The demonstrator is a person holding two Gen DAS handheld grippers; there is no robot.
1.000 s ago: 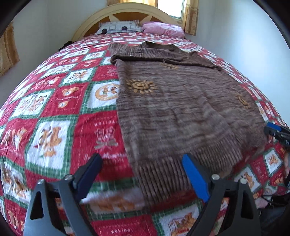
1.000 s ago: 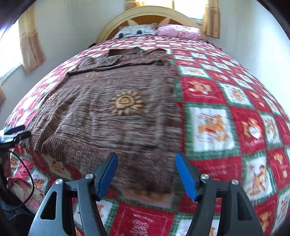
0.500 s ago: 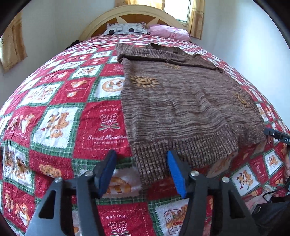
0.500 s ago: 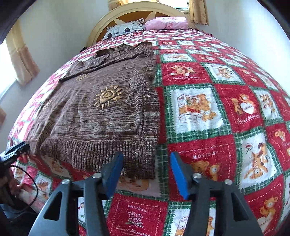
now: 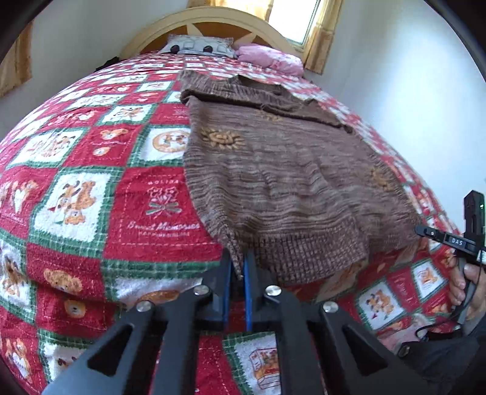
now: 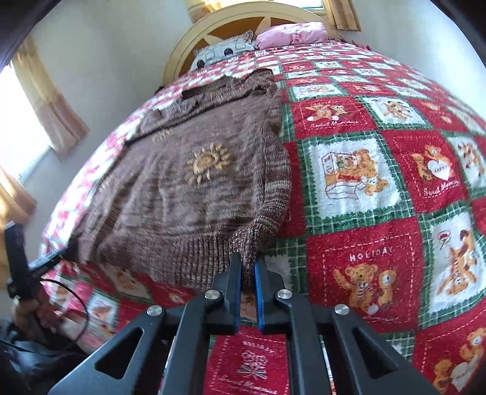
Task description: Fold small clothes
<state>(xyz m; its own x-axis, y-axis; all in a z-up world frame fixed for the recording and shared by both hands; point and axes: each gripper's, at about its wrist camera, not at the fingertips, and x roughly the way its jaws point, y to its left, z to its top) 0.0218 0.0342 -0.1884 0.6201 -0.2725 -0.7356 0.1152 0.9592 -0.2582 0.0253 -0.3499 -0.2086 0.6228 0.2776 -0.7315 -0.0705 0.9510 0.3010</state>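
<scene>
The brown knit sweater [image 5: 282,182] lay flat on the bedspread [image 5: 91,212], hem toward the foot of the bed, collar toward the headboard [image 6: 243,18]. Its sleeves appeared folded across the upper body. Orange sun motifs [image 6: 209,162] marked the knit.

The left gripper [image 5: 238,267] had just been closing, and its blue pads pinched the ribbed hem [image 5: 303,252] at the near left corner, which was drawn into a small peak between the jaws. The right gripper [image 6: 247,267] had likewise just been closing, and it clamped the near right corner of the same hem. Both stood narrow, with knit between the pads. The person's right hand [image 5: 464,285] showed at the edge of the left wrist view.

Step in hand, as judged: the grasp of both hem corners was complete, and the fold itself was not yet begun.

The next move likely called for lifting both corners together, keeping the hem taut between them, carrying it toward the collar and laying it down square. An uneven lift could skew the fold or drag the sweater across the bedspread.

Two pillows [image 5: 267,56] lay at the headboard, well apart from the work.
</scene>
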